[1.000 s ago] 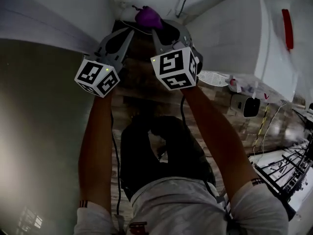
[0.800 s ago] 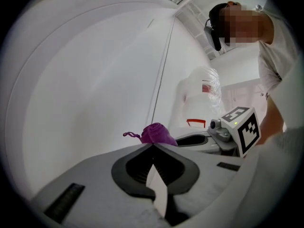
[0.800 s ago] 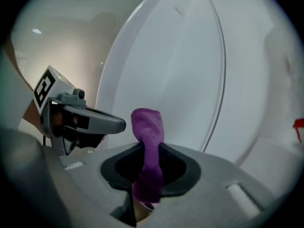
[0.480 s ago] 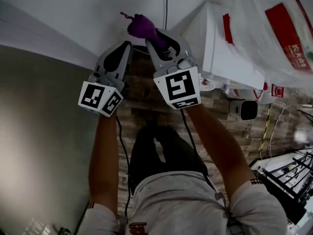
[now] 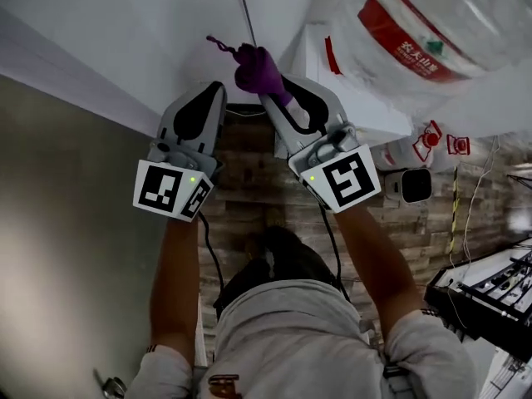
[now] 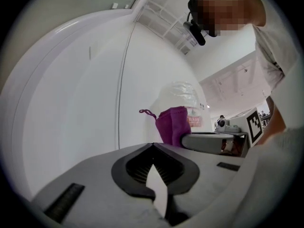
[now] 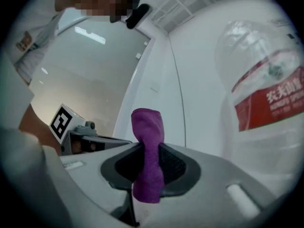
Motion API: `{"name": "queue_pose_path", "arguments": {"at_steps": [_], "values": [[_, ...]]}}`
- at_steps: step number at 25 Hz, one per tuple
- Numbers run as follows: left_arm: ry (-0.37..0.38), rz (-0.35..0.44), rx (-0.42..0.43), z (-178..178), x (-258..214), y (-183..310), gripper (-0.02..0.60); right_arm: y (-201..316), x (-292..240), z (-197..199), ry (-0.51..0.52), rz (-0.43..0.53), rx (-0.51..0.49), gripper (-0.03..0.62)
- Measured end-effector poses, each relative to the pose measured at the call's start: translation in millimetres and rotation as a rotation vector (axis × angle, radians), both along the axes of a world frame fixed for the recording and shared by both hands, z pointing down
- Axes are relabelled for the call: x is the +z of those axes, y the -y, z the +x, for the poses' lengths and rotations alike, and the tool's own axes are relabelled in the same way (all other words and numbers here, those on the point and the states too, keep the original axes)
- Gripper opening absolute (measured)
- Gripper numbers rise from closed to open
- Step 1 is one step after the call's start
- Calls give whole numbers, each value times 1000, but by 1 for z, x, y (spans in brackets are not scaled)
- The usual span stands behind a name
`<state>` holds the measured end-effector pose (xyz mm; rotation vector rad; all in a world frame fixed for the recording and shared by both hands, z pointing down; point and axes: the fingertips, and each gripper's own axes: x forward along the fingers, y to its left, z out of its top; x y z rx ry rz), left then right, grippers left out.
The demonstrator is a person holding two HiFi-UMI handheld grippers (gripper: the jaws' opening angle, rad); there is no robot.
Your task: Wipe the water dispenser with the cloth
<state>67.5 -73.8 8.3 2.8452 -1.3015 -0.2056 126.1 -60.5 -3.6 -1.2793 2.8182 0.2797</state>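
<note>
The purple cloth (image 5: 256,69) was pinched between the closed jaws of the right gripper (image 5: 274,100), raised near the white wall and just beside the water dispenser (image 5: 349,98) with its bottle (image 5: 432,32). The jaws of the left gripper (image 5: 214,91) were brought together on nothing, alongside the right one.

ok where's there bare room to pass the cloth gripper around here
Bare wall left of the cable, ahead of the left gripper. Crowded on the right: the right gripper with the cloth is close beside the water dispenser and its bottle.
</note>
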Motion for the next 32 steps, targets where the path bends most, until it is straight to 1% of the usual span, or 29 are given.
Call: {"name": "queue_pose_path", "arguments": {"at_steps": [3, 6, 9, 11, 14, 20, 27, 32], "values": [[-11, 29, 45, 15, -25, -23, -2, -25, -19, 28, 94, 6, 16, 92], [-19, 58, 123, 35, -47, -43, -2, -45, -37, 53, 212, -9, 59, 92], [-23, 73, 198, 48, -63, -66, -2, -71, -52, 64, 272, -7, 94, 92], [-29, 80, 238, 50, -73, -80, -2, -88, -62, 62, 276, 6, 106, 92], [-41, 77, 280, 53, -84, -98, -2, -113, -74, 59, 254, 29, 114, 92], [-45, 67, 331, 84, -93, -128, -2, -146, -83, 78, 238, 45, 108, 92], [-45, 77, 306, 115, -93, -151, -2, -175, -84, 102, 219, 38, 87, 91], [-28, 84, 293, 128, -95, -178, -2, -196, -84, 114, 220, 35, 87, 89]]}}
